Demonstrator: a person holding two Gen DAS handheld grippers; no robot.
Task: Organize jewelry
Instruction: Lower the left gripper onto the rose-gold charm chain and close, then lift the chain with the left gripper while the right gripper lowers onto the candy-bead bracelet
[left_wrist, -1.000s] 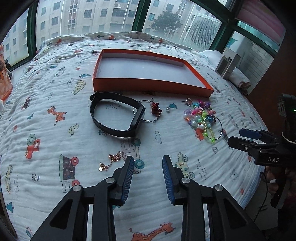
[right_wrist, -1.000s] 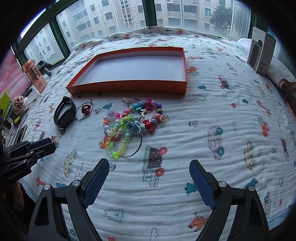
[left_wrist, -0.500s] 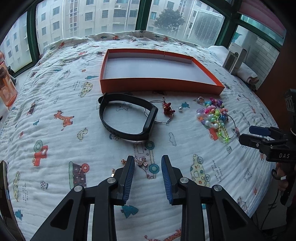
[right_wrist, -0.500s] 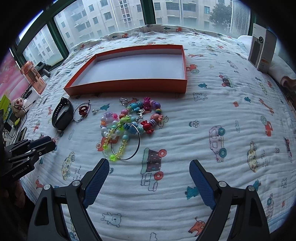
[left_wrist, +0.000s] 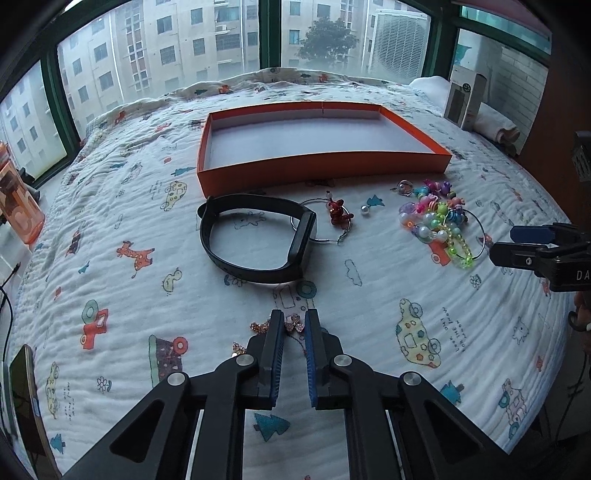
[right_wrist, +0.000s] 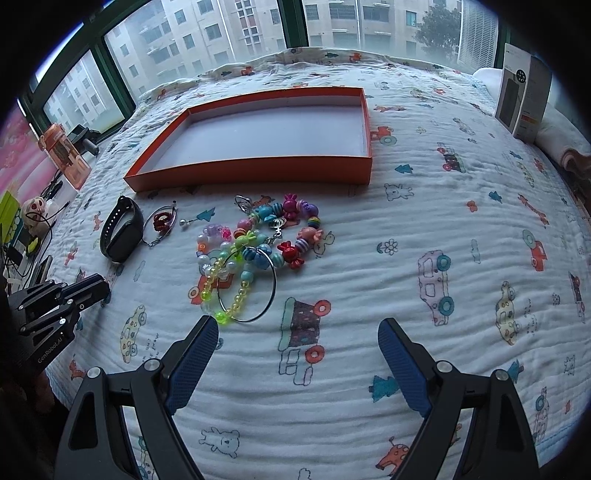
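A thin rose-gold chain bracelet (left_wrist: 294, 325) with a flower charm lies on the printed quilt, and my left gripper (left_wrist: 293, 323) is shut on it near the charm. The rest of the chain trails out to the left of the fingers. Beyond it lie a black wristband (left_wrist: 255, 240), a hoop earring with a red charm (left_wrist: 336, 214) and a pearl stud (left_wrist: 365, 210). A heap of colourful bead bracelets (right_wrist: 258, 240) lies just ahead of my right gripper (right_wrist: 297, 332), which hangs open and empty. The orange tray (left_wrist: 321, 168) stands empty at the back.
An orange water bottle (left_wrist: 18, 206) stands off the bed's left side. A white box (right_wrist: 522, 99) leans by rolled towels at the far right. A phone (left_wrist: 26, 398) lies past the near left edge. The quilt drops away at the front edge.
My left gripper shifted over the rose-gold chain and closed its fingers on it. The right gripper kept still and stayed open.
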